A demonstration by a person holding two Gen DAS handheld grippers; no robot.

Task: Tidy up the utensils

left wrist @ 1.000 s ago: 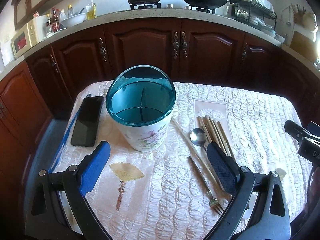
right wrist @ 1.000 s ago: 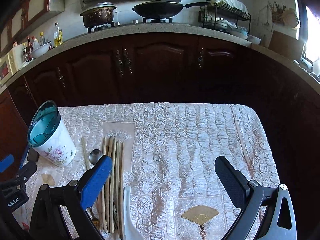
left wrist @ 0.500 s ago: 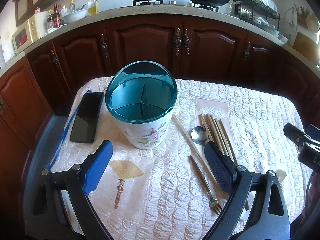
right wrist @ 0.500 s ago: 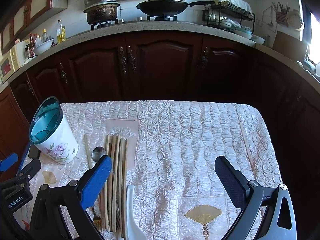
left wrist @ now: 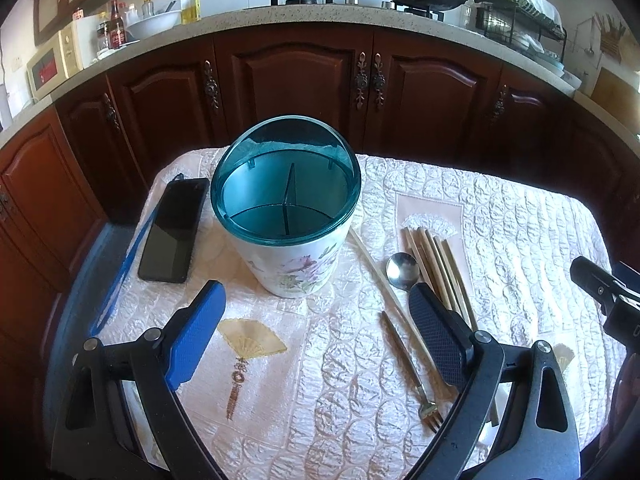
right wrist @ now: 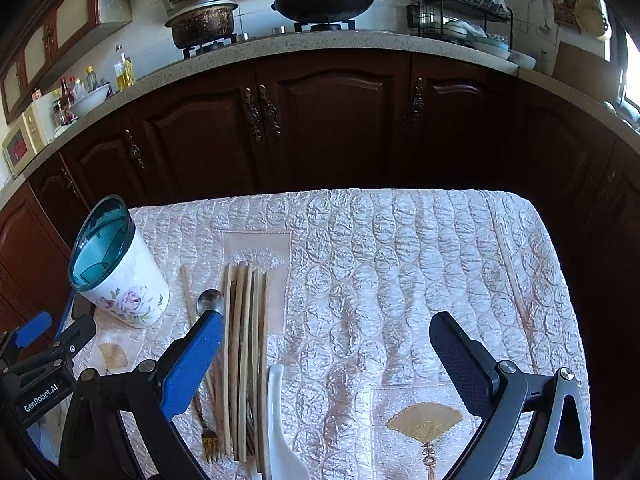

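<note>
On the quilted tablecloth (right wrist: 400, 260), nothing is sitting in the divided utensil holder (left wrist: 285, 216) yet: chopsticks (right wrist: 244, 340), spoon (left wrist: 402, 270), fork (left wrist: 408, 364) and white ladle (right wrist: 280, 420) are lying just right of it, while left gripper (left wrist: 316, 340) and right gripper (right wrist: 326, 368) are hovering wide, holding nothing.
</note>
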